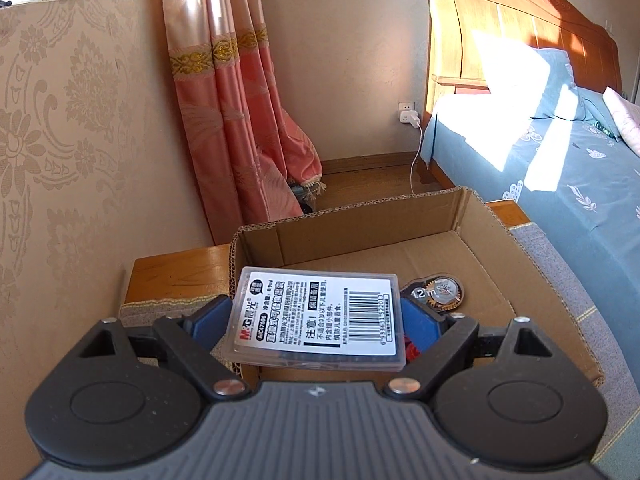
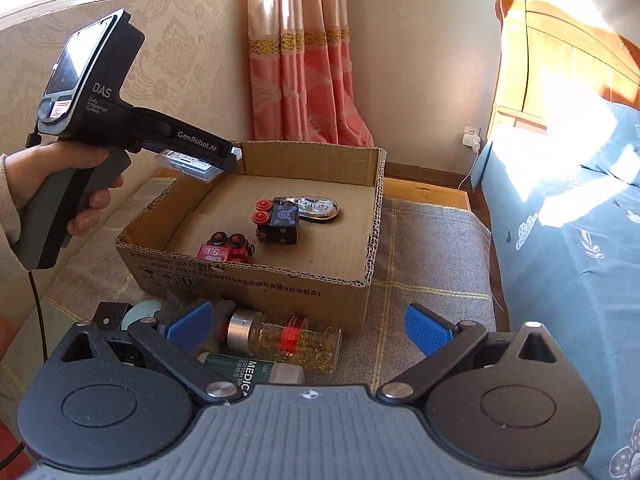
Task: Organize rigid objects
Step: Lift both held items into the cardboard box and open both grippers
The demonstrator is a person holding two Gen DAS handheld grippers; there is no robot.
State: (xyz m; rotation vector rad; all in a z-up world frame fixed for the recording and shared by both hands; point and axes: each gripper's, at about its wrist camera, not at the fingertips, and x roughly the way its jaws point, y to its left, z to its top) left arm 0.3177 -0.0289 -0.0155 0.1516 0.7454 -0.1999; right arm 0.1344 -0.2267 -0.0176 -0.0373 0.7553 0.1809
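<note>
My left gripper (image 1: 316, 320) is shut on a clear plastic case (image 1: 316, 316) with a white barcode label, held over the near left corner of the open cardboard box (image 1: 360, 220). The right wrist view shows that gripper (image 2: 224, 160) in a person's hand (image 2: 60, 176), with the case (image 2: 192, 166) above the box's far left rim. Inside the box (image 2: 248, 272) lie a red toy car (image 2: 226, 248), a black toy block with red wheels (image 2: 280, 220) and a correction tape (image 2: 320, 206). My right gripper (image 2: 308, 324) is open and grips nothing. It hovers over a glass bottle of gold rings (image 2: 288, 340) and a green tube (image 2: 248, 368).
The box stands on a checked cloth (image 2: 432, 248) over a wooden bench. A blue bed (image 2: 568, 220) is close on the right. A pink curtain (image 2: 304, 80) and a patterned panel stand behind. A black item and a round disc (image 2: 140, 312) lie by the box's front left.
</note>
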